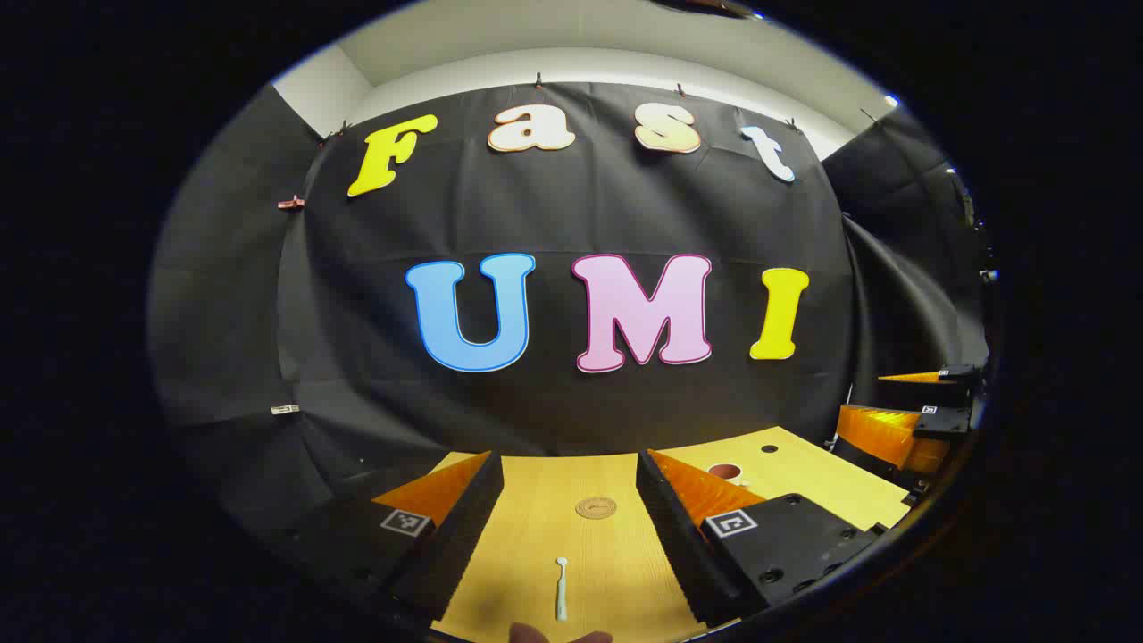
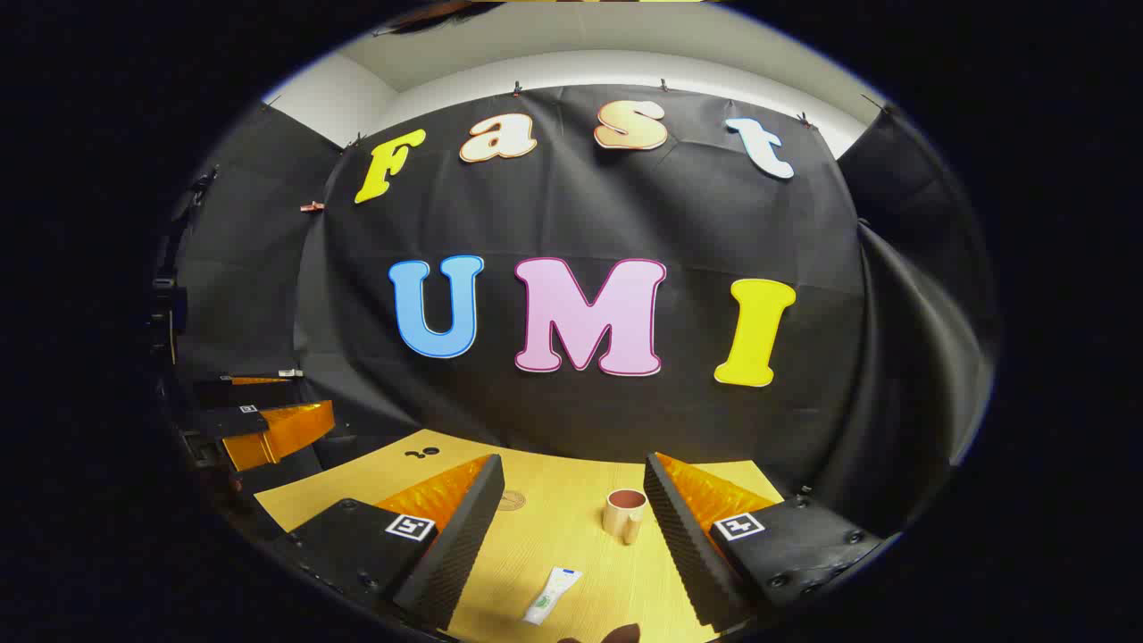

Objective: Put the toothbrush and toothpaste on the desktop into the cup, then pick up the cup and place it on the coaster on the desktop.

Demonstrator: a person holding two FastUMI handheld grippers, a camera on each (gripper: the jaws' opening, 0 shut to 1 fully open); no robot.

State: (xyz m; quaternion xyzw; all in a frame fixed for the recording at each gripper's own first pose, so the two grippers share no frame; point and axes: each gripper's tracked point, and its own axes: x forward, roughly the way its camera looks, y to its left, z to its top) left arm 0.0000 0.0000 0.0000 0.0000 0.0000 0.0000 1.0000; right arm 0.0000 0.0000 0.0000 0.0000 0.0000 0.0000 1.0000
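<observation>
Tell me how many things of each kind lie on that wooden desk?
Toothbrush: 1
Toothpaste tube: 1
Cup: 1
Coaster: 1
Total: 4

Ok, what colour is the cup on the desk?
The cup is cream outside and reddish-brown inside, seen best in the right gripper view.

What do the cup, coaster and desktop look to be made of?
The cup looks like glazed ceramic: smooth cream wall, brownish inside. The coaster seems wood or cork: a flat tan disc, too small to tell. The desktop looks like light wood or laminate, with matte grain lines.
</observation>
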